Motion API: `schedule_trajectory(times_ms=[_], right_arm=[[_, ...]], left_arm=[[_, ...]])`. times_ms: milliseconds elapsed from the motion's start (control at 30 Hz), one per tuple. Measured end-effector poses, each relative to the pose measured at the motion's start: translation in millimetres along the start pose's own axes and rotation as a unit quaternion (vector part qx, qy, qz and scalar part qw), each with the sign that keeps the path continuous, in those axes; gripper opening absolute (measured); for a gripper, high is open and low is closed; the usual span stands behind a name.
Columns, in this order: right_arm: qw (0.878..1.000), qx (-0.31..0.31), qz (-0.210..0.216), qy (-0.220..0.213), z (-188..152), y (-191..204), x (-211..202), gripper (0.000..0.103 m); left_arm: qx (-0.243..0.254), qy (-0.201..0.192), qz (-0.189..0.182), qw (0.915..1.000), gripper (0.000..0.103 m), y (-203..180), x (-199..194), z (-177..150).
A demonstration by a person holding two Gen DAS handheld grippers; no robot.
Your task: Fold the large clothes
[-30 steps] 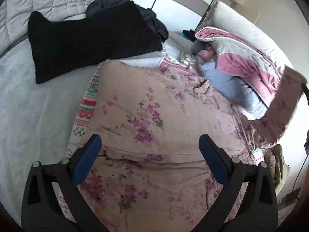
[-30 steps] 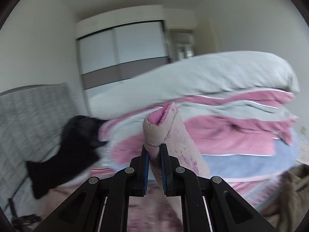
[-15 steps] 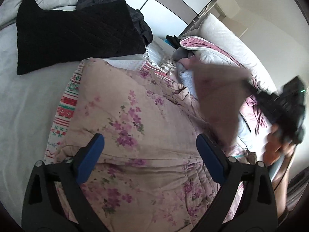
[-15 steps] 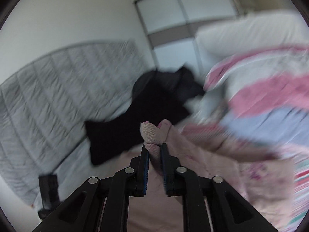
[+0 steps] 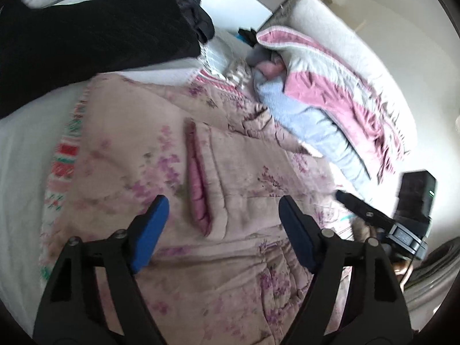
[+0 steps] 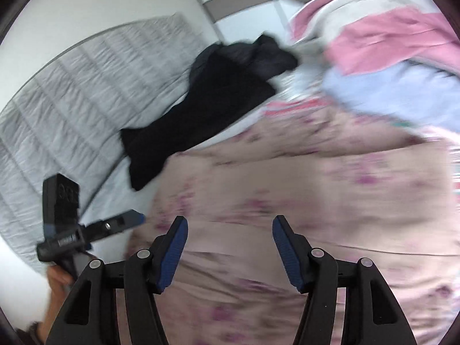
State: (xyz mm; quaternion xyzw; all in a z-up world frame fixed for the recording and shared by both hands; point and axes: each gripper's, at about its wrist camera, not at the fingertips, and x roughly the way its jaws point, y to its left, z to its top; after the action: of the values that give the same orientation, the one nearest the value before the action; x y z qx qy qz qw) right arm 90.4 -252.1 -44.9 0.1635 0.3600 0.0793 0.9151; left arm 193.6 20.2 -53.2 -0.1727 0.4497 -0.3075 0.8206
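Note:
A large pink floral padded garment (image 5: 235,178) lies spread on the bed, with one sleeve folded across its front and the pink cuff lining (image 5: 197,178) showing. My left gripper (image 5: 222,210) is open and empty just above the garment's lower part. My right gripper (image 6: 230,230) is open and empty above the same garment (image 6: 287,189). The right gripper also shows in the left wrist view (image 5: 373,218), at the garment's right edge. The left gripper shows in the right wrist view (image 6: 109,227), at the garment's left edge.
A black quilted garment (image 5: 86,34) lies at the head of the bed, also in the right wrist view (image 6: 207,106). A folded pink, grey and blue duvet (image 5: 330,92) is piled on the right. A patterned knit (image 5: 64,155) lies under the floral garment. A grey padded headboard (image 6: 72,92) stands behind.
My right gripper carried the sleeve leftward over the garment, opened and let it go. The sleeve now lies folded across the front. The left gripper stayed open and shifted slightly.

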Motion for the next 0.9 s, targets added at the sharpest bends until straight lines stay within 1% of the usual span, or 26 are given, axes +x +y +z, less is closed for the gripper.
schedule_trajectory(times_ms=[67,100,133,167,200,233,267,300,333,367,400,433,467,500,533,567,600,633,667,700,733,767,800,867,900], right_arm=[[0.999,0.02,-0.038,-0.03,-9,-30,-19,0.068],[0.996,0.042,-0.058,-0.048,-16,-52,-30,0.068],[0.995,0.055,-0.067,-0.057,-20,-65,-35,0.068],[0.992,0.074,-0.079,-0.062,-26,-87,-40,0.068],[0.989,0.092,-0.096,-0.057,-28,-105,-42,0.068],[0.986,0.109,-0.114,-0.057,-29,-121,-46,0.068],[0.981,0.127,-0.129,-0.063,-30,-138,-51,0.068],[0.978,0.144,-0.133,-0.072,-31,-151,-56,0.068],[0.974,0.168,-0.13,-0.08,-33,-169,-62,0.068],[0.971,0.185,-0.128,-0.083,-35,-181,-65,0.068],[0.967,0.206,-0.128,-0.084,-38,-193,-68,0.068],[0.964,0.217,-0.129,-0.086,-39,-201,-69,0.068],[0.962,0.224,-0.133,-0.086,-41,-208,-68,0.068],[0.961,0.226,-0.138,-0.083,-44,-211,-66,0.068],[0.961,0.225,-0.145,-0.075,-45,-211,-62,0.068],[0.961,0.22,-0.153,-0.065,-45,-210,-56,0.068],[0.963,0.209,-0.163,-0.057,-44,-207,-49,0.068],[0.965,0.193,-0.17,-0.053,-42,-201,-43,0.068],[0.967,0.179,-0.175,-0.051,-40,-197,-38,0.068],[0.968,0.169,-0.177,-0.048,-41,-197,-35,0.068],[0.971,0.158,-0.177,-0.043,-38,-193,-28,0.068],[0.973,0.148,-0.174,-0.038,-35,-189,-21,0.068],[0.974,0.14,-0.177,-0.036,-34,-187,-16,0.068],[0.973,0.119,-0.195,-0.026,-34,-183,-3,0.068],[0.973,0.115,-0.202,-0.014,-37,-185,4,0.068]], left_arm=[[-0.001,0.033,0.015,0.9993,0.07,-3,28,5],[-0.004,0.048,0.023,0.9986,0.058,-3,42,6],[-0.008,0.065,0.036,0.9972,0.047,-4,57,8],[-0.006,0.069,0.049,0.9964,0.042,-6,66,8],[0.0,0.067,0.056,0.9961,0.03,-8,71,9],[0.008,0.062,0.067,0.9958,0.022,-13,73,9],[0.016,0.049,0.076,0.9957,0.017,-17,69,8],[0.03,0.019,0.078,0.9963,0.015,-25,59,8],[0.043,-0.017,0.075,0.9961,0.014,-33,43,7],[0.052,-0.04,0.076,0.995,0.014,-38,30,7],[0.06,-0.057,0.079,0.9935,0.014,-41,19,5],[0.072,-0.067,0.095,0.9906,0.014,-44,13,3],[0.09,-0.062,0.132,0.9852,0.015,-44,16,1],[0.102,-0.045,0.163,0.9803,0.016,-41,26,0],[0.111,-0.014,0.187,0.976,0.017,-36,37,-1],[0.105,0.007,0.198,0.9744,0.016,-30,43,-2],[0.097,-0.002,0.21,0.9729,0.016,-28,40,-2],[0.094,-0.023,0.205,0.974,0.017,-30,33,-2],[0.097,-0.054,0.183,0.9768,0.018,-34,23,-1],[0.105,-0.073,0.159,0.9789,0.023,-39,17,-1],[0.113,-0.081,0.138,0.9806,0.029,-43,15,-1],[0.119,-0.081,0.127,0.9815,0.032,-44,18,-1],[0.126,-0.07,0.117,0.9827,0.036,-45,26,-3],[0.133,-0.04,0.123,0.9826,0.036,-39,45,-9],[0.136,-0.021,0.136,0.9812,0.036,-31,58,-15]])
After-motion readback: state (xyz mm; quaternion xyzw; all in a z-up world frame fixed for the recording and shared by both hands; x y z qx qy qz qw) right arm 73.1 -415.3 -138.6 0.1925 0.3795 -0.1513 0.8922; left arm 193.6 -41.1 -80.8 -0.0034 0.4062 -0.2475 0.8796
